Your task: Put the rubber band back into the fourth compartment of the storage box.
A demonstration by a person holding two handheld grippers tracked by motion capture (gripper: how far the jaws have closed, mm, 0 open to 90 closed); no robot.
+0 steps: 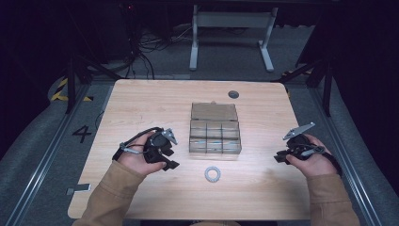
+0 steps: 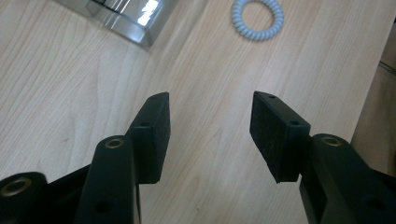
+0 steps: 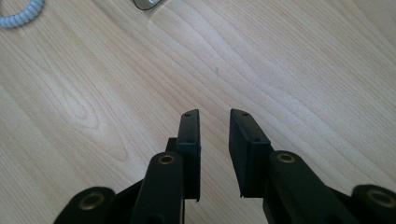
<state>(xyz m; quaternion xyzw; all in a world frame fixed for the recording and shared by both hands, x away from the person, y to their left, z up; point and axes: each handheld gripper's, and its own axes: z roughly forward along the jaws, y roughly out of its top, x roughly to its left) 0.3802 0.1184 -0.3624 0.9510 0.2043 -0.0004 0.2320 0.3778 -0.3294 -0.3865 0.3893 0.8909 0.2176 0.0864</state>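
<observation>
Two grippers: both held low over the wooden table [image 1: 141, 99], one at each side.
Left gripper [image 1: 165, 151]: jaws wide apart, nothing between them, bare wood beneath.
Hair tie [image 1: 212, 174]: pale coiled ring lying flat near the front edge, just in front of the box, between the two grippers.
Box [image 1: 214, 134]: clear, compartmented, lid open, mid-table.
Right gripper [image 1: 286, 156]: jaws narrowly apart, holding nothing.

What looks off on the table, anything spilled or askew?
Nothing spilled or damaged. The one stray item is the coil hair tie, lying loose on the table just in front of the open clear box, apart from it. The box sits square.
</observation>
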